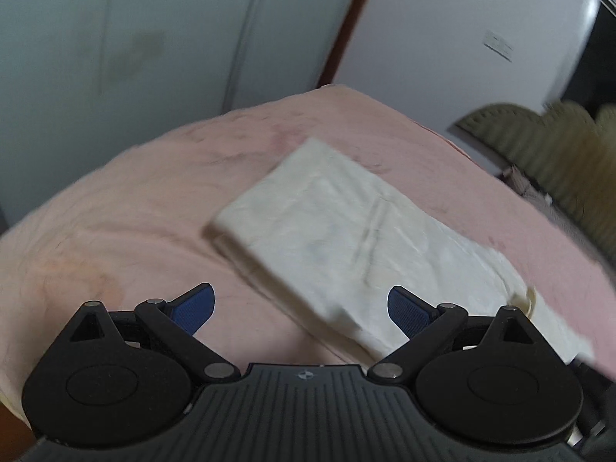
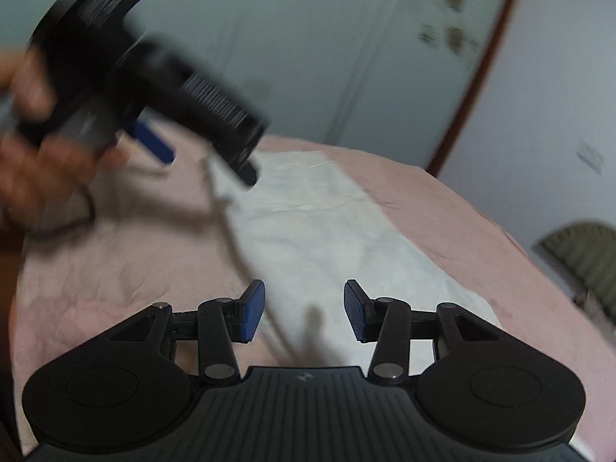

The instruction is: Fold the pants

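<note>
The cream-white pants (image 1: 346, 238) lie folded into a long flat strip on the pink blanket (image 1: 134, 223). They also show in the right wrist view (image 2: 327, 238). My left gripper (image 1: 300, 308) is open and empty, raised above the near end of the pants. My right gripper (image 2: 304, 310) is open and empty, over the near end of the strip. The left gripper also shows in the right wrist view (image 2: 161, 77), blurred, held in a hand above the far left of the pants.
The pink blanket covers the whole surface and its far edge (image 1: 327, 92) meets pale wardrobe doors (image 1: 154, 38). An olive ribbed cushion (image 1: 558, 154) sits off the right side.
</note>
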Tool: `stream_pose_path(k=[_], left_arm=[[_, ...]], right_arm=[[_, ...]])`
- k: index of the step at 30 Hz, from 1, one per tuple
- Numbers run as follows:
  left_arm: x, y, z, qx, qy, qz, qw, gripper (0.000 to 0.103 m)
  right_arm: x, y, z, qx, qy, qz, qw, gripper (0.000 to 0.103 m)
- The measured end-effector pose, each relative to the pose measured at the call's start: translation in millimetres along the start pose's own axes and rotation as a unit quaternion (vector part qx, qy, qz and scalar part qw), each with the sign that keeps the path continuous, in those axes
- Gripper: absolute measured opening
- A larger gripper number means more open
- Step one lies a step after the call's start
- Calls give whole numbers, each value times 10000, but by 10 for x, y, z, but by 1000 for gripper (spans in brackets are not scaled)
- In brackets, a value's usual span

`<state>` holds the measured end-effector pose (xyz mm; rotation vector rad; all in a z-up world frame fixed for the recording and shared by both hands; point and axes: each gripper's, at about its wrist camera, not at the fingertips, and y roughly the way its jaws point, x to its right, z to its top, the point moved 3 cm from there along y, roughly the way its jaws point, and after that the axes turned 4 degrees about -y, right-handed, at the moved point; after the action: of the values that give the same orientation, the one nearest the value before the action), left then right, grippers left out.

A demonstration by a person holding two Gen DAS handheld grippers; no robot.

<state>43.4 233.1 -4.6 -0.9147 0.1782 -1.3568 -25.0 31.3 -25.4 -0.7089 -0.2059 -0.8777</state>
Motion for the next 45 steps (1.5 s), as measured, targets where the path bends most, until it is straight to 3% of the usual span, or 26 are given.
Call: stream_pose_path(k=[3,6,9,11,12,17,20,23,25,27,30,31,35,37,39,41,43,45], left_arm=[[-234,60,72,-371,-670,-426,9962,97],[-367,150,69,-713,-1253,-938,9851,98],[-435,182,64,-773,-1545,-1145,9783,99],[-477,211,72,-843,-1767,-1333,9716,99],[-480,229,73,-880,-1878,-1428,9678,100],[-444,362,115,-1009,-2277,-1840,9508,101],[-379,514,150,-1127,-2526,-2178,9360,101],[-297,674,182,-1139,-2655,-2232,9310,100],[-247,755,228,-1061,-2686,-2189,9320,99],[-227,815,295,-952,-2710,-2138,9337,93],[-272,901,363,-897,-2887,-1960,9329,84],[-283,931,381,-862,-2877,-1890,9349,74],[-291,1062,423,-1049,-2568,-1502,9489,18],[-290,1070,434,-1045,-2452,-1456,9528,12],[-238,1003,450,-930,-2238,-1446,9594,11],[-110,877,480,-718,-1844,-1323,9713,11],[74,701,509,-418,-1270,-1195,9838,11],[268,519,517,-77,-697,-1056,9919,11]], right_arm=[[-301,166,9,-192,-817,-182,9963,44],[-512,335,-2,-195,-1804,-816,9800,44],[-586,452,56,-108,-2295,-1091,9671,43],[-600,558,114,-85,-2405,-1079,9646,37],[-598,611,139,-108,-2411,-979,9655,24],[-445,693,216,-9,-2022,-685,9769,16],[-135,615,313,139,-895,-359,9952,14],[192,554,370,202,115,10,9997,14],[319,562,361,160,494,236,9984,14],[298,585,349,49,403,352,9986,16],[128,679,333,-113,-84,99,9999,36],[95,764,334,-196,-279,-54,9994,41],[45,975,296,-229,-677,-439,9965,32],[50,1055,273,-213,-584,-352,9974,22],[96,1024,269,-121,-441,-282,9986,22],[178,913,253,12,-53,87,9999,23],[385,819,231,67,529,686,9962,38],[667,595,223,466,1170,1629,9786,41]])
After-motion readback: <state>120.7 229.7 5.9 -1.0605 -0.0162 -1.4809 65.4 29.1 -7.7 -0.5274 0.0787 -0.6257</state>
